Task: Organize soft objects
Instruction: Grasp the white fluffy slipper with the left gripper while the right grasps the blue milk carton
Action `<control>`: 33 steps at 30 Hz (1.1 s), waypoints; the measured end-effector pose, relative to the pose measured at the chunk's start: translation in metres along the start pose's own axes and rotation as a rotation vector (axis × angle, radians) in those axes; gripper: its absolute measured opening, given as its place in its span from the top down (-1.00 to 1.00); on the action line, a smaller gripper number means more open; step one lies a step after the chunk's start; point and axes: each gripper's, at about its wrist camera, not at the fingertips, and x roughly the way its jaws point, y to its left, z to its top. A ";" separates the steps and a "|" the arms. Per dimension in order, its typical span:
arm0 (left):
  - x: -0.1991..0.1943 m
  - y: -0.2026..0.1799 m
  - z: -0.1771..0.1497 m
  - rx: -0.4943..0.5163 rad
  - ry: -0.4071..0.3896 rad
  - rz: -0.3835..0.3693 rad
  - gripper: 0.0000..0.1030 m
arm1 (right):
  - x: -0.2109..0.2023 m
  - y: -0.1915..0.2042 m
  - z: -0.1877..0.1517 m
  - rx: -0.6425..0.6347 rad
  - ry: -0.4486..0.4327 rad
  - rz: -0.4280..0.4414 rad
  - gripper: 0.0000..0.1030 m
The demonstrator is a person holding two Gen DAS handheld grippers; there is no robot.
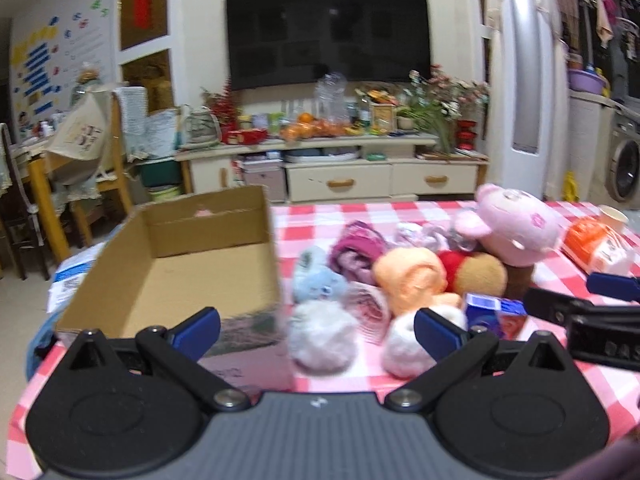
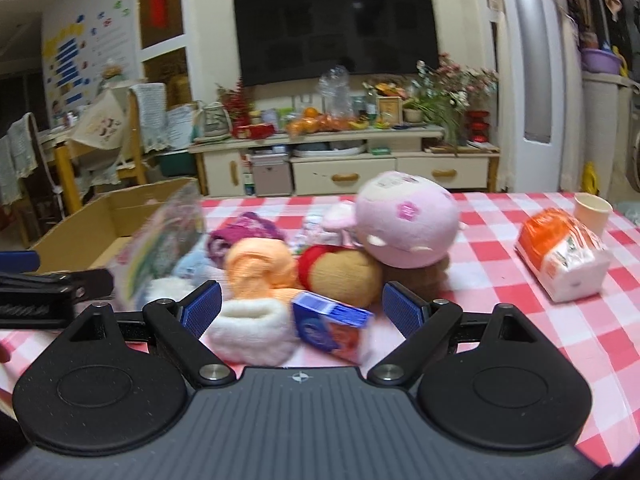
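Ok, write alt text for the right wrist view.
Open right gripper faces a pile of soft toys on a red checked table: a pink plush, an orange one, a white sock, a blue box. A cardboard box stands left.

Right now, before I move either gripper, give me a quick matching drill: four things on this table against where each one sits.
Things:
1. cardboard box
2. pink plush toy
3. blue carton
4. paper cup

Places:
A. far right of the table, behind the orange-and-white pack
B. left edge of the table, open
C. on top of the pile of soft things
D. front of the pile, between the right gripper's open jaws

Pairs: 1-B, 2-C, 3-D, 4-A
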 end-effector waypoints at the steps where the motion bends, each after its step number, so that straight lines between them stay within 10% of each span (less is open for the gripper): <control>1: 0.002 -0.004 -0.001 0.007 0.007 -0.017 -0.99 | 0.000 -0.003 -0.003 -0.003 0.000 -0.008 -1.00; 12: 0.038 -0.048 -0.021 0.111 0.086 -0.142 -0.98 | 0.004 -0.017 -0.020 0.104 0.109 0.055 -1.00; 28: 0.095 -0.071 -0.020 0.110 0.124 -0.132 -0.87 | 0.001 0.000 -0.022 0.091 0.203 0.174 -0.99; 33: 0.106 -0.071 -0.019 0.100 0.154 -0.137 -0.66 | 0.009 0.001 -0.018 0.082 0.239 0.200 -0.71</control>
